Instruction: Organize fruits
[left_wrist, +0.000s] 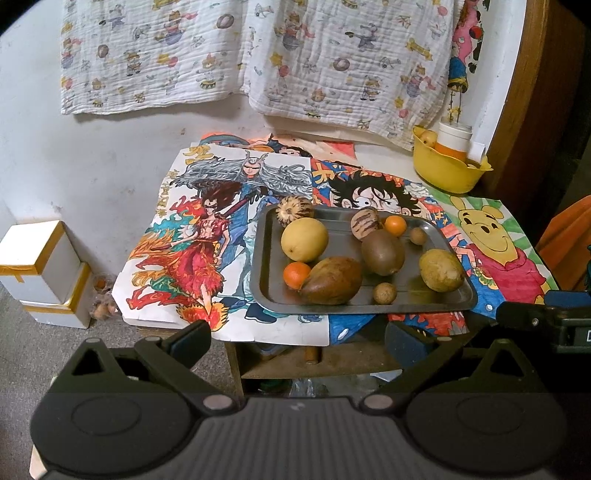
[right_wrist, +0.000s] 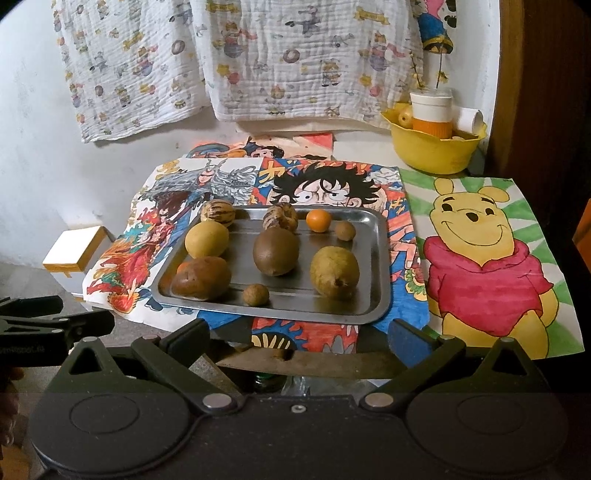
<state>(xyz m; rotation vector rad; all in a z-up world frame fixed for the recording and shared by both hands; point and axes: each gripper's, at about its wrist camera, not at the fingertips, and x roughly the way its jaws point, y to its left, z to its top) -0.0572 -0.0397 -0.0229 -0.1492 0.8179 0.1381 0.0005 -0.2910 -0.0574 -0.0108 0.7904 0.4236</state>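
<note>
A metal tray (left_wrist: 266, 291) (right_wrist: 380, 236) lies on a small table covered with cartoon drawings and holds several fruits. Among them are a yellow round fruit (left_wrist: 304, 239) (right_wrist: 207, 239), a brown kiwi (left_wrist: 382, 252) (right_wrist: 275, 251), a brown pear (left_wrist: 331, 280) (right_wrist: 201, 277), a yellow-green pear (left_wrist: 441, 270) (right_wrist: 334, 271), two small oranges (left_wrist: 296, 275) (right_wrist: 318, 220), two striped fruits (left_wrist: 294, 211) (right_wrist: 218, 213) and small brown round ones (left_wrist: 384, 293) (right_wrist: 255, 294). My left gripper (left_wrist: 297, 339) hangs open before the table's front edge. My right gripper (right_wrist: 297, 338) is open too, just short of the tray.
A yellow bowl (left_wrist: 443, 168) (right_wrist: 428, 151) with a white-and-orange cup and a small fruit stands at the table's back right corner. White boxes (left_wrist: 40, 269) are stacked on the floor at the left. A printed cloth hangs on the wall behind.
</note>
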